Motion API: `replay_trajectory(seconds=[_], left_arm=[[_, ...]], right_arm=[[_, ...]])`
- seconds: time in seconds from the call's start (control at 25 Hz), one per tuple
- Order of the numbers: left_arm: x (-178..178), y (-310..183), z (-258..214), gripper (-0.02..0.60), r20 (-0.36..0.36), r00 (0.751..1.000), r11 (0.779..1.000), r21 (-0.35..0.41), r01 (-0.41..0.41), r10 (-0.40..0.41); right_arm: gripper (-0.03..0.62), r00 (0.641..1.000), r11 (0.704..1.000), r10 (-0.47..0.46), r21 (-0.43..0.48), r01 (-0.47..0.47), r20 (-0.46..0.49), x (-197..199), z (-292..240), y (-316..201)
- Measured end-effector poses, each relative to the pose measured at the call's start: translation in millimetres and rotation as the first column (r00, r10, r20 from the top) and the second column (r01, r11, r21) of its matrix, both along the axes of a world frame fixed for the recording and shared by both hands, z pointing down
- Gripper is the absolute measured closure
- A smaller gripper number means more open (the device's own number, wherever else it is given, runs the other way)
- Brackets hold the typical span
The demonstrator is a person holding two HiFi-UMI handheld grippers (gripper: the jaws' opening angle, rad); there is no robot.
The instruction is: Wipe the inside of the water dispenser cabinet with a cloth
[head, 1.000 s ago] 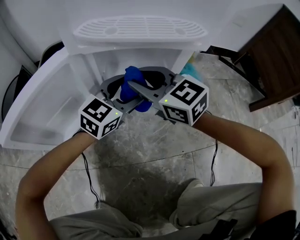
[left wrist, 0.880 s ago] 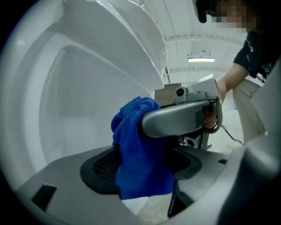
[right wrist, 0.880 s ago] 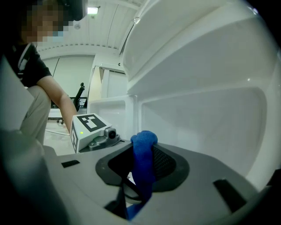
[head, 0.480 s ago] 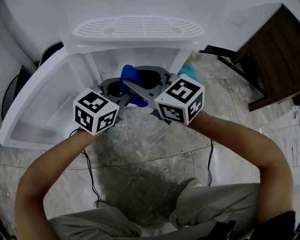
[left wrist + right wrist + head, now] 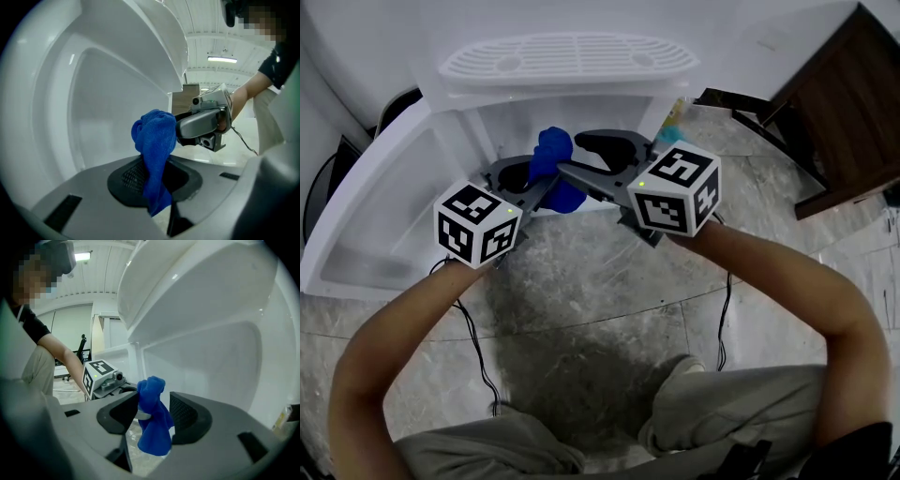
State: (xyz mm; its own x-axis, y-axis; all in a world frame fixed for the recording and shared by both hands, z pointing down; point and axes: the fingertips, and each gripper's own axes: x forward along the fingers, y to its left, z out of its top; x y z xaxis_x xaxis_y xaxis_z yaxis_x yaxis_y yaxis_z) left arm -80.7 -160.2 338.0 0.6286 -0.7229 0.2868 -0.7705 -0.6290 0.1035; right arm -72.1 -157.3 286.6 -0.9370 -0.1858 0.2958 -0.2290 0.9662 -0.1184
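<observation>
1. Grey marble floor below, with the white water dispenser cabinet open ahead.
2. Left hand-held gripper pinches the blue cloth at the cabinet's mouth.
3. Right hand-held gripper has jaws just opening wide around that cloth.

Readable text: we find none in any view.
Left cube, right cube: we record only black-and-white square marker patterns, centre of the head view.

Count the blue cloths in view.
1. The blue cloth is clamped in the left tool, hanging between the right tool's just-opened jaws, before the cabinet. Others may be hidden inside.
</observation>
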Motion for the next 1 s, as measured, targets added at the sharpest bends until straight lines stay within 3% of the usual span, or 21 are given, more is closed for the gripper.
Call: replay_trajectory(seconds=[0.16,0.32,0.36,0.4,0.48,0.64,0.76,1.0], left_arm=[[-15,0,2,0.508,-0.017,0.999,0.999,-0.012,0.032,-0.032],[-19,4,2,0.508,0.01,1.0,1.0,-0.002,0.028,-0.028],[-17,5,2,0.508,0.017,1.0,1.0,-0.001,0.021,-0.021],[-15,7,3,0.508,0.027,1.0,1.0,0.0,0.011,-0.011],[-10,8,6,0.508,0.054,0.999,1.0,-0.003,-0.006,0.006],[-2,2,22,0.506,0.172,0.985,0.999,-0.022,-0.031,0.035],[7,-12,34,0.506,0.326,0.942,0.996,-0.006,-0.084,0.081],[30,-51,62,0.506,0.412,0.906,0.995,-0.028,-0.095,0.098]], right_arm=[[0.408,0.999,0.999,0.035,0.01,-0.034,-0.013,17,0,-8],[0.41,0.998,0.998,0.048,0.045,-0.046,-0.048,29,2,-10],[0.447,0.997,0.997,0.051,0.066,-0.047,-0.064,32,3,-9],[0.564,0.995,0.995,0.053,0.09,-0.046,-0.081,36,5,-7],[0.595,0.993,0.993,0.045,0.116,-0.031,-0.113,42,10,-3],[0.595,0.987,0.994,0.019,0.114,-0.001,-0.158,56,27,4],[0.595,0.982,0.994,0.001,0.111,0.02,-0.186,64,38,6],[0.595,0.98,0.994,-0.021,0.101,0.041,-0.198,80,53,6]])
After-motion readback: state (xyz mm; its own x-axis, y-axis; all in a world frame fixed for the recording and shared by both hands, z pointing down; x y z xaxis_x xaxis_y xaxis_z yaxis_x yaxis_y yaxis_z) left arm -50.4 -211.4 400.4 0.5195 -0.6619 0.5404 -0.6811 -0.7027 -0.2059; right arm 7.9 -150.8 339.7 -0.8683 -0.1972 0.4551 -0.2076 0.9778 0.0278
